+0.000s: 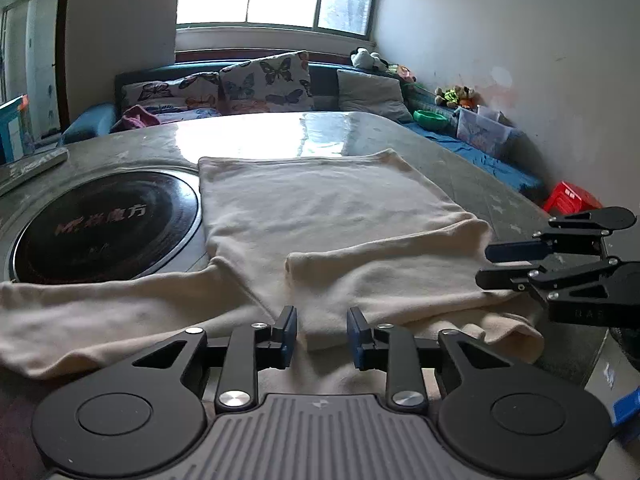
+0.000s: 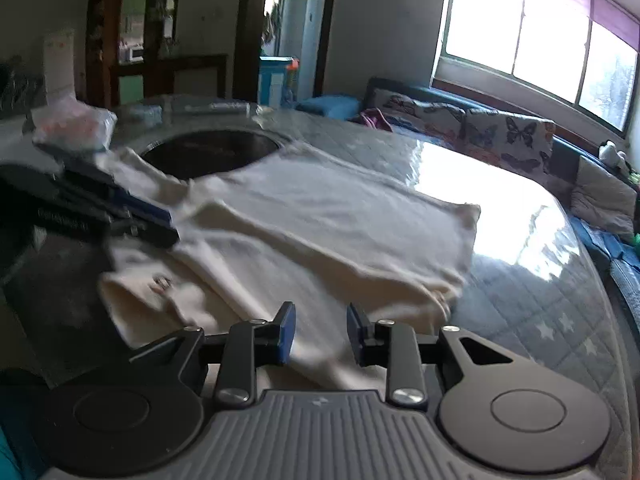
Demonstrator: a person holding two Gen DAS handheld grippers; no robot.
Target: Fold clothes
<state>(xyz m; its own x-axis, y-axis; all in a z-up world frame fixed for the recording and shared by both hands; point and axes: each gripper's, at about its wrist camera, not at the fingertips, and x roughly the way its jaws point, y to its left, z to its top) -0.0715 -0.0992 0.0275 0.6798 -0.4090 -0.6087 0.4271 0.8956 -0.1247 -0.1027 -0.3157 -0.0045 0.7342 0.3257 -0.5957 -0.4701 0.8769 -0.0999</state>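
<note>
A cream long-sleeved garment (image 1: 320, 208) lies flat on the grey table (image 1: 472, 176), one sleeve folded across its body and the other stretched out to the left. My left gripper (image 1: 322, 338) is open and empty, low over the garment's near edge. My right gripper (image 1: 486, 266) shows at the right edge of the left wrist view, over the folded sleeve. In the right wrist view the right gripper (image 2: 320, 336) is open and empty above the garment (image 2: 320, 224). The left gripper (image 2: 172, 226) shows at that view's left, blurred.
A round black hotplate (image 1: 104, 228) is set in the table left of the garment. A box (image 1: 16, 132) and a flat object stand at the far left. A sofa with butterfly cushions (image 1: 264, 80) runs behind the table. A red stool (image 1: 570, 198) stands at the right.
</note>
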